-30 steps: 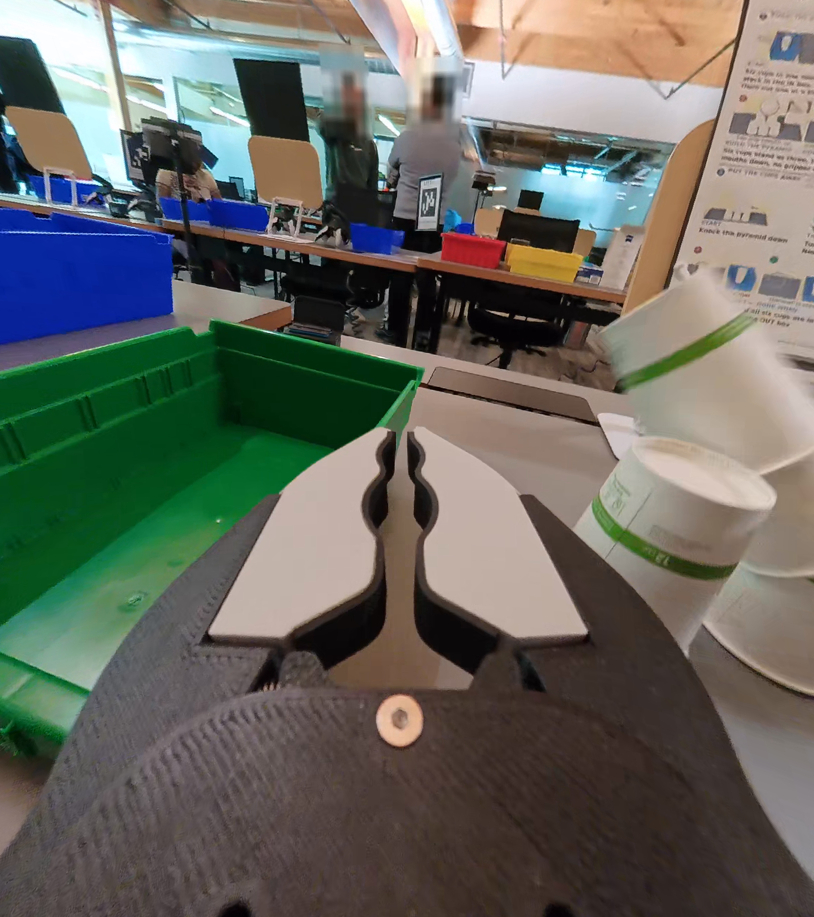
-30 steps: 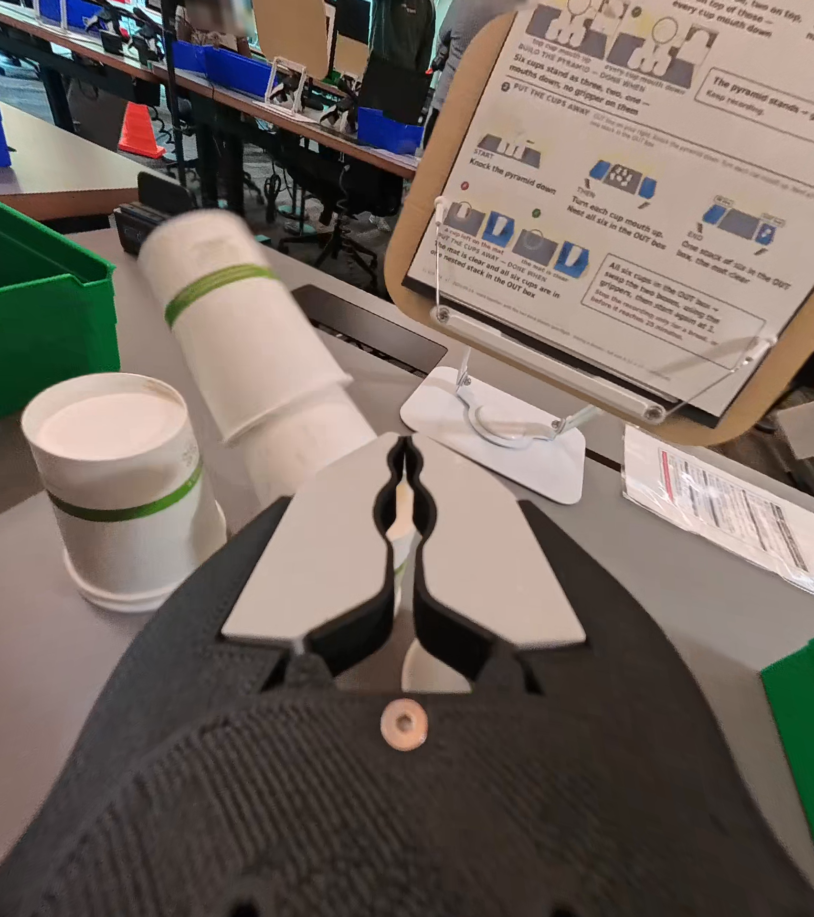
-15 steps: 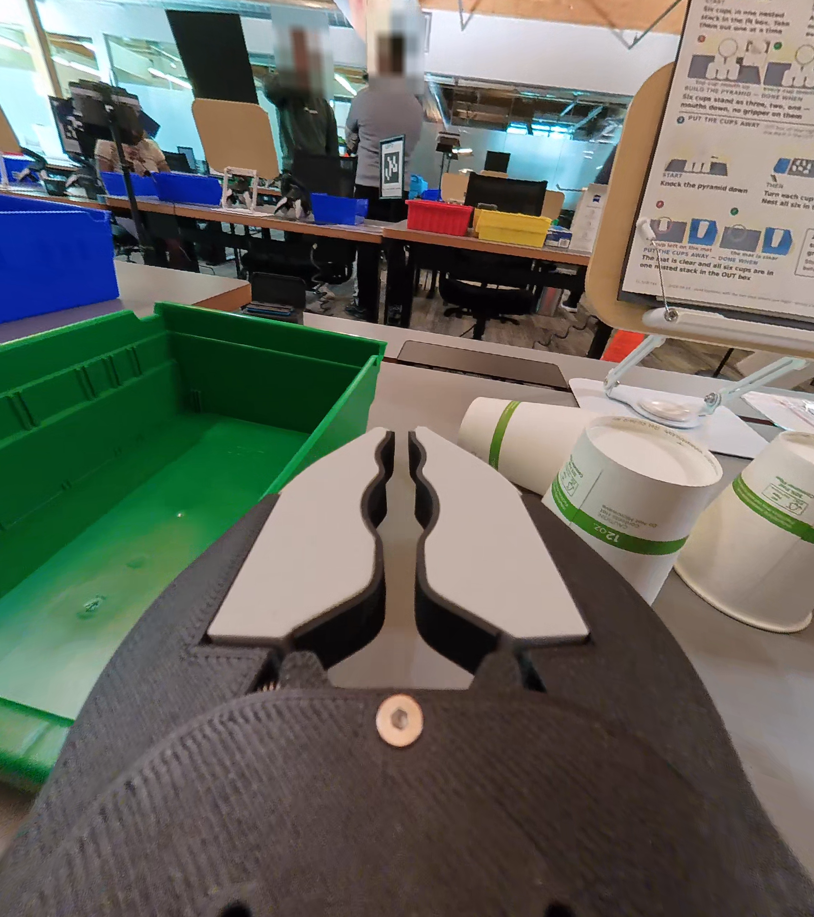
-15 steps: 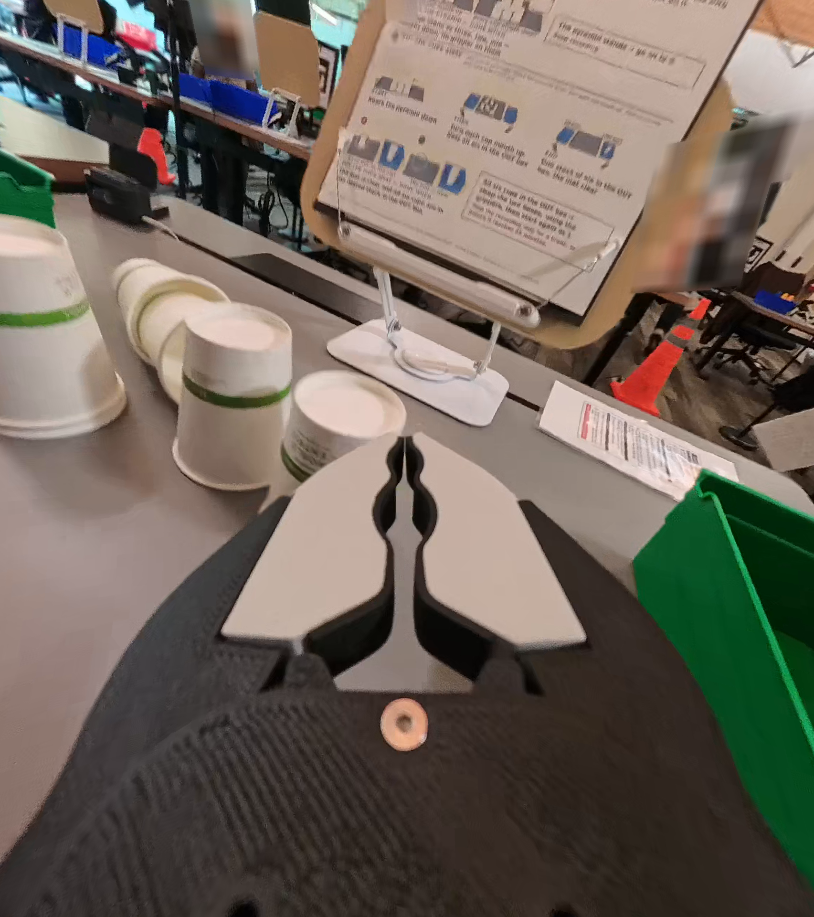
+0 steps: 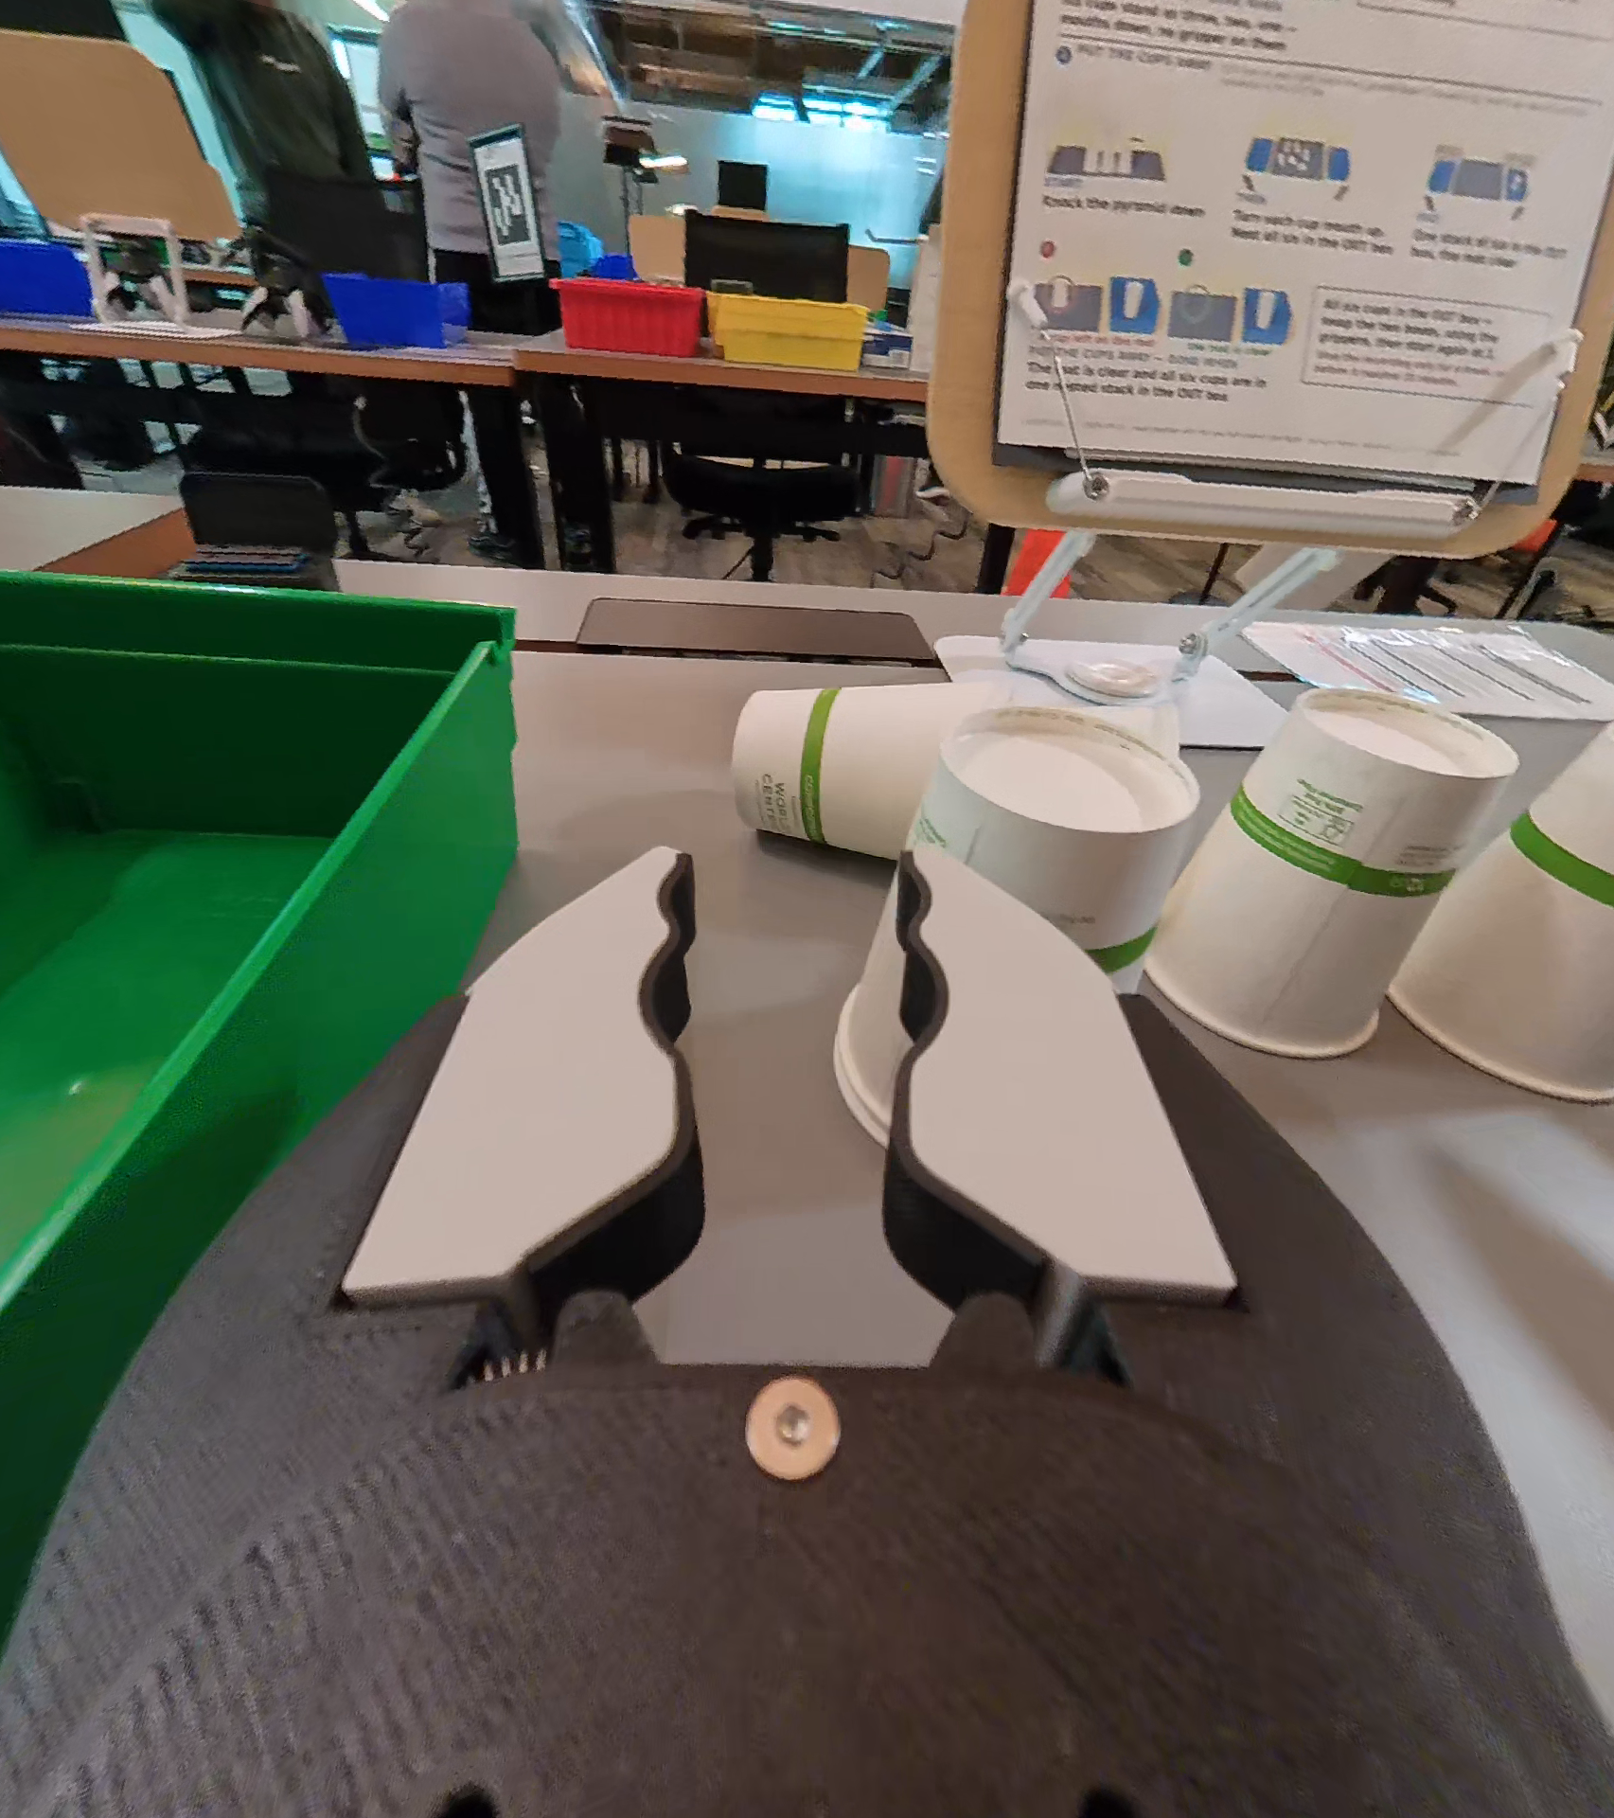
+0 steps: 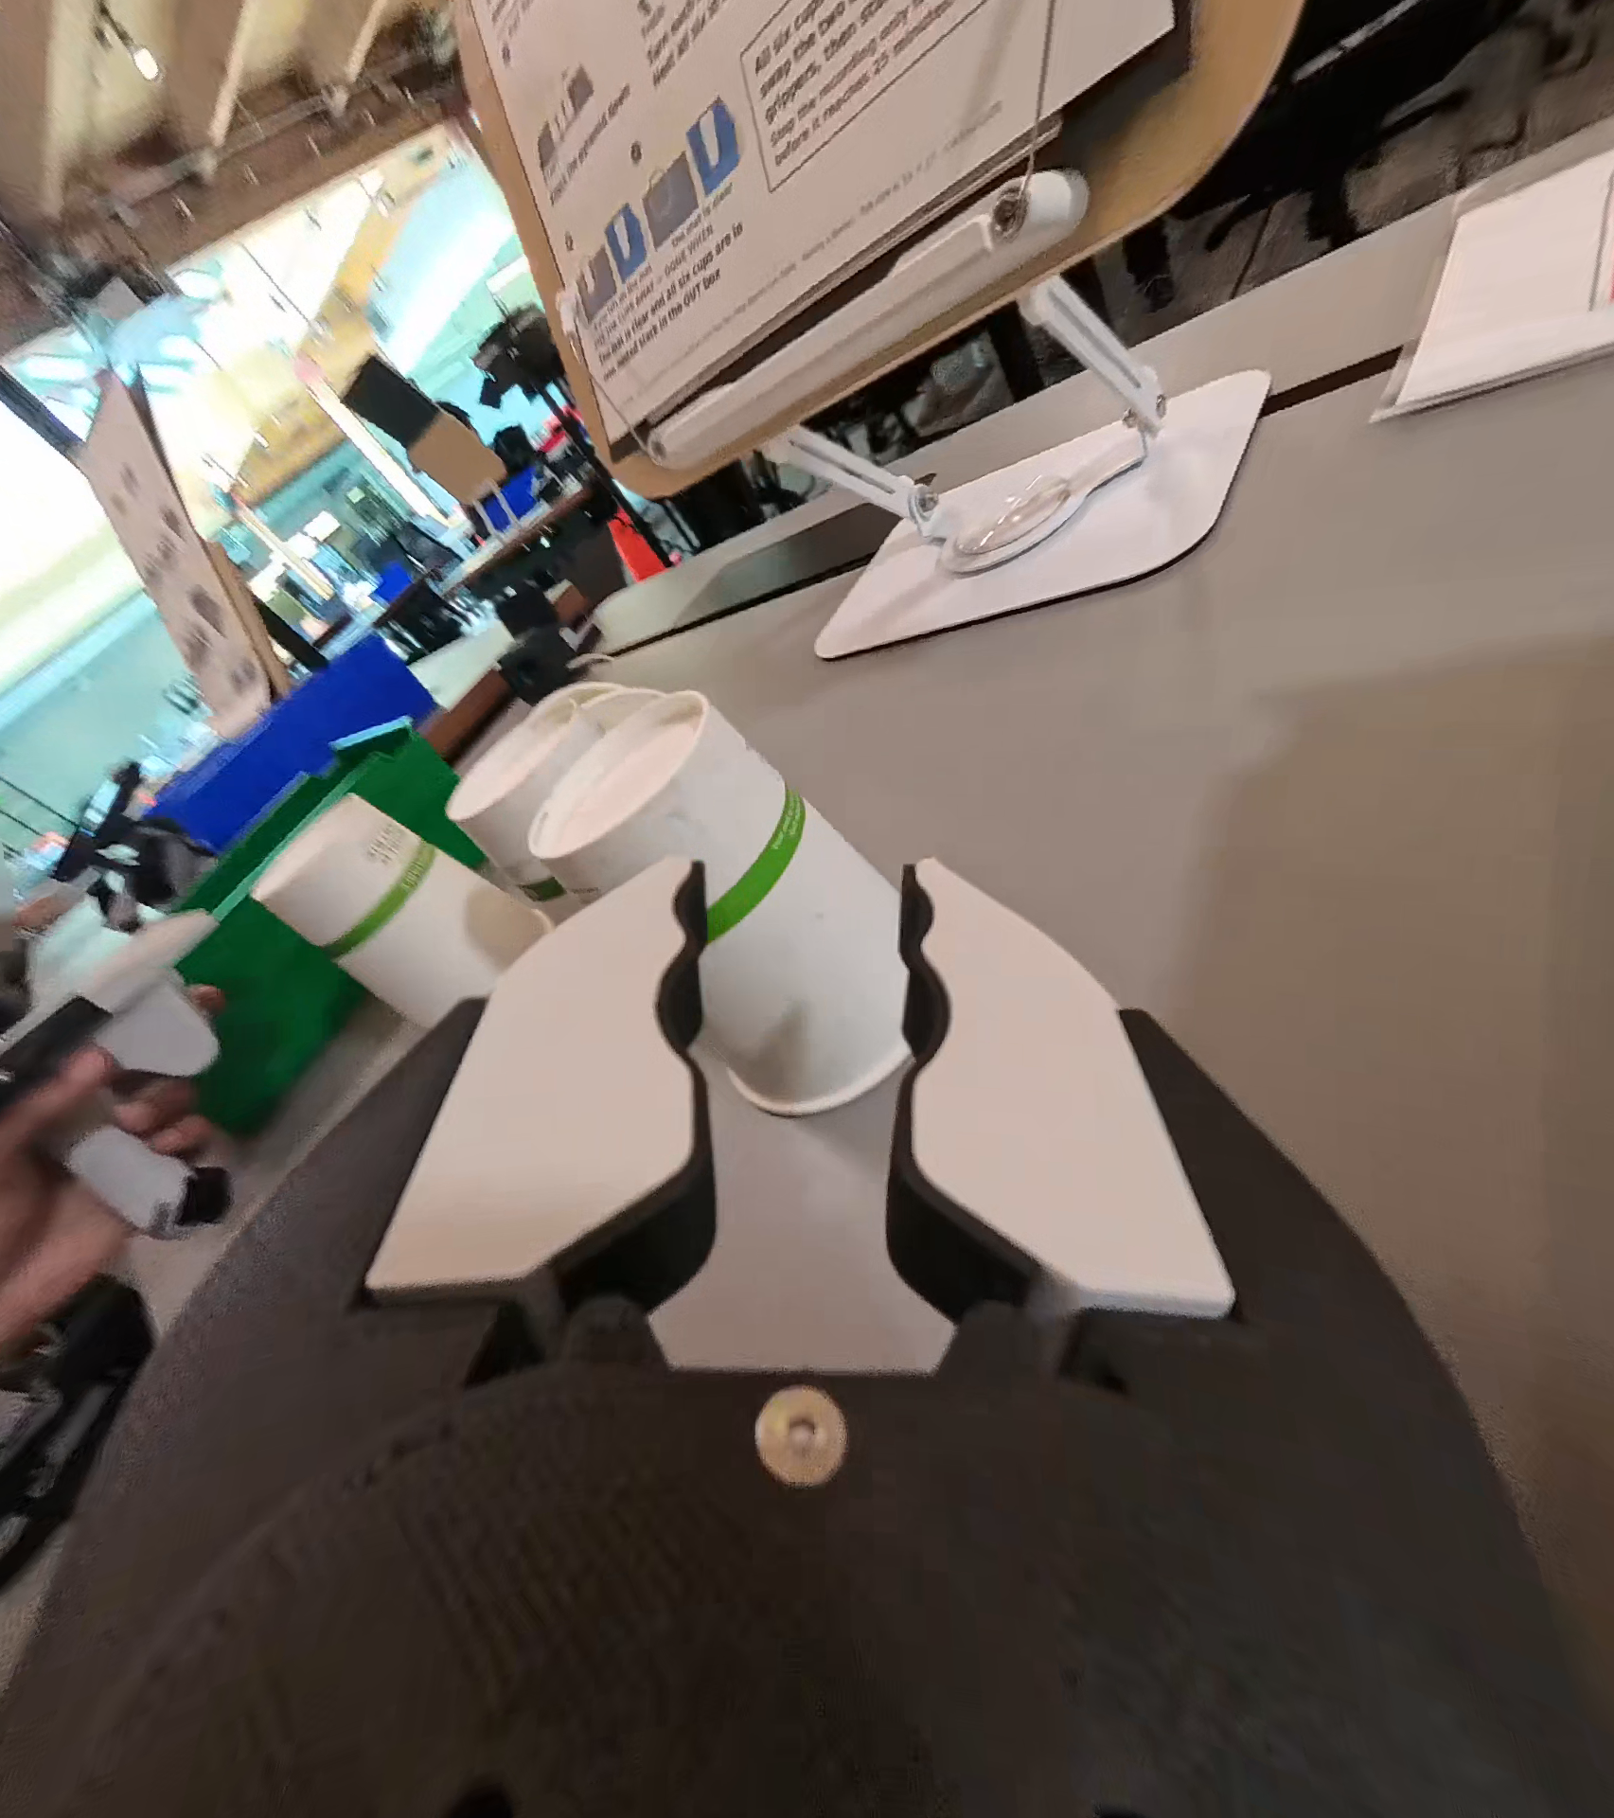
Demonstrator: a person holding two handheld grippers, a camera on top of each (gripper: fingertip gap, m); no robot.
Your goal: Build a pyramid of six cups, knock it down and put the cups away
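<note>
Several white paper cups with green bands are scattered on the grey table (image 5: 1373,1230). In the left wrist view, one cup (image 5: 822,777) lies on its side and three stand mouth down. My left gripper (image 5: 793,876) is open and empty, its right finger beside the nearest upturned cup (image 5: 1048,856). My right gripper (image 6: 803,885) is open, and a mouth-down cup (image 6: 783,935) stands between its fingers; I cannot tell if they touch it. Further cups (image 6: 390,905) stand behind it. The right wrist view is tilted.
A green bin (image 5: 193,885) stands at the left, its wall close to my left gripper. An instruction board on a white stand (image 5: 1275,246) and a paper sheet (image 6: 1570,266) are at the back. A hand holding the other gripper (image 6: 124,1033) shows at the left.
Both grippers have opened from shut. The tumbling cups have come to rest. My left gripper has turned towards the cups. My right gripper has rolled sideways and closed in around one cup.
</note>
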